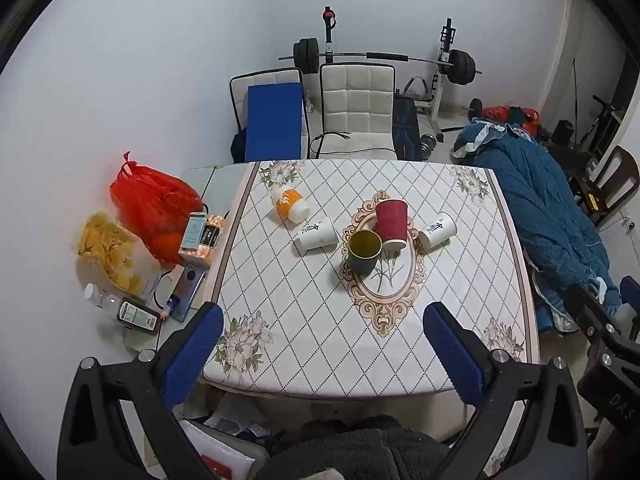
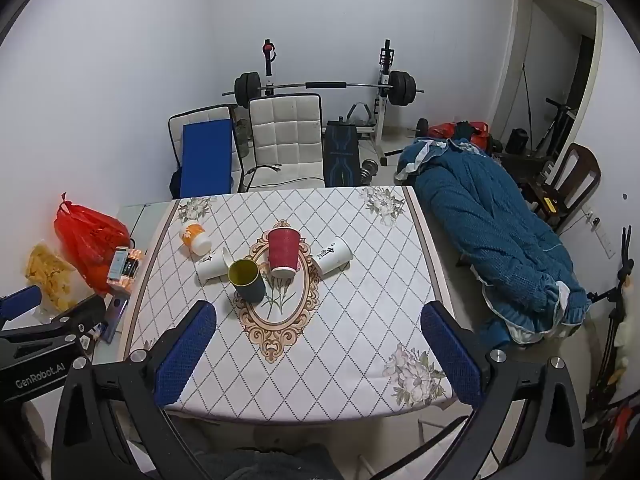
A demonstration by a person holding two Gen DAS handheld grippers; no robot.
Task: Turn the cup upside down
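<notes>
Several cups sit mid-table on a patterned cloth [image 1: 304, 320]. A dark green cup [image 1: 363, 250] [image 2: 247, 281] stands upright, mouth up. A red ribbed paper cup [image 1: 392, 224] [image 2: 283, 253] stands upside down beside it. Two white paper cups [image 1: 316, 234] [image 1: 438, 230] lie on their sides, as does an orange-and-white cup [image 1: 291, 205] [image 2: 195, 238]. My left gripper [image 1: 320, 354] and right gripper [image 2: 316, 354] are both open and empty, held above the near table edge, well short of the cups.
Left of the table lie a red plastic bag [image 1: 154, 204], a snack bag [image 1: 108, 252], small boxes and a bottle. White chairs [image 1: 356, 108] and a barbell rack stand behind. A blue blanket [image 2: 492, 232] lies to the right.
</notes>
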